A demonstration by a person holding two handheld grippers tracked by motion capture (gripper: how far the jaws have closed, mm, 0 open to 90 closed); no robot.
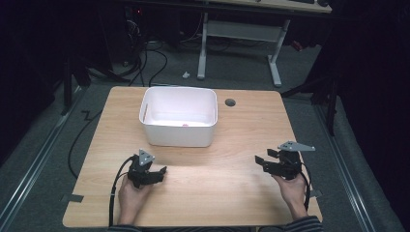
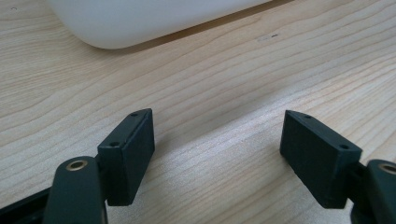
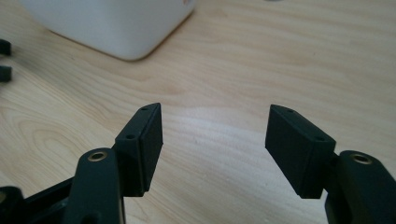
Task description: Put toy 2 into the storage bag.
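A white plastic bin (image 1: 178, 123) stands on the far middle of the wooden table (image 1: 217, 193), with a small pink item (image 1: 185, 124) on its floor. My left gripper (image 1: 162, 172) rests low on the table near the front left, held by a hand, its jaws open and nothing between them; the bin's wall (image 2: 140, 23) lies ahead of it. My right gripper (image 1: 260, 162) sits at the front right, also open and empty, pointing left toward the bin's corner (image 3: 116, 28). In the right gripper view the left gripper's fingertips (image 3: 3, 60) peek in at the left edge.
A round cable hole (image 1: 230, 102) lies in the table right of the bin. Tape strips mark the table's front corners (image 1: 72, 198). Beyond the table are a desk frame (image 1: 275, 58) and cables on the grey floor.
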